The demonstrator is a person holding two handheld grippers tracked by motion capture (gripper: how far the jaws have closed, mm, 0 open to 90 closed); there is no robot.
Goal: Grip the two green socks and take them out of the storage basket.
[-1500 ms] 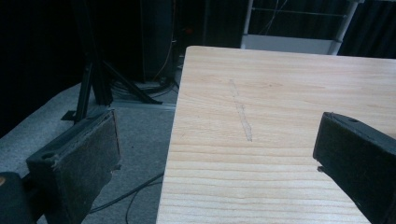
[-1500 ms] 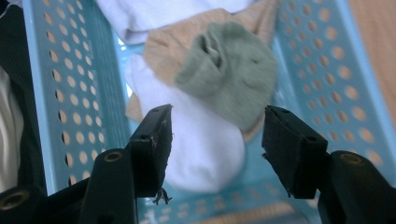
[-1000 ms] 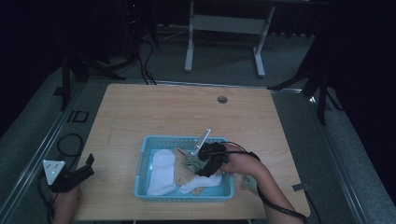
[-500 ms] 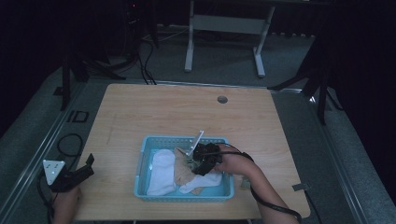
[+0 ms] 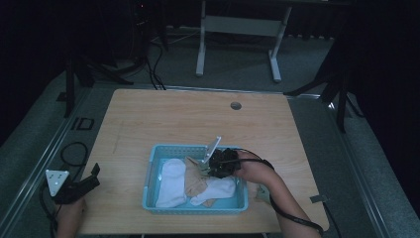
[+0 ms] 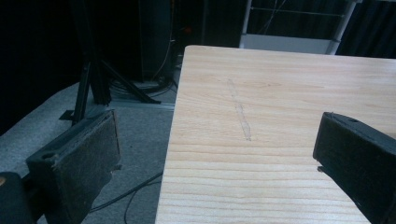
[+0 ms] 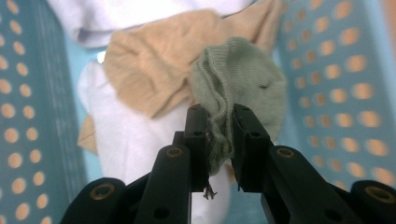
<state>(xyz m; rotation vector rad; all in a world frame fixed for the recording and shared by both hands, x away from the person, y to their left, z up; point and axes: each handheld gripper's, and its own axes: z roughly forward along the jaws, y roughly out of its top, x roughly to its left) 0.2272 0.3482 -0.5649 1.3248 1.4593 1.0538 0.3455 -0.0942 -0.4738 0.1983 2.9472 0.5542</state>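
Fingers (image 7: 247, 135) of your right gripper (image 7: 219, 140) have just closed, pinching the green sock (image 7: 238, 79) inside the blue basket (image 5: 153, 171); grasp made. Next: lift clear of the basket. Left gripper (image 6: 219, 158) spread wide, beside the basket on the bench (image 5: 163, 119).

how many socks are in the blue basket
4 that show: a green sock pinched in the right hand-held gripper, a tan sock beside it, and two white socks. More may lie underneath.

A pale wooden tabletop (image 5: 163, 124) with a small round grommet hole (image 5: 236, 105) near its far edge stands on grey carpeted floor (image 5: 307, 64); beyond it, a white metal desk frame (image 5: 237, 29), with black stand legs (image 5: 79, 74) at far left
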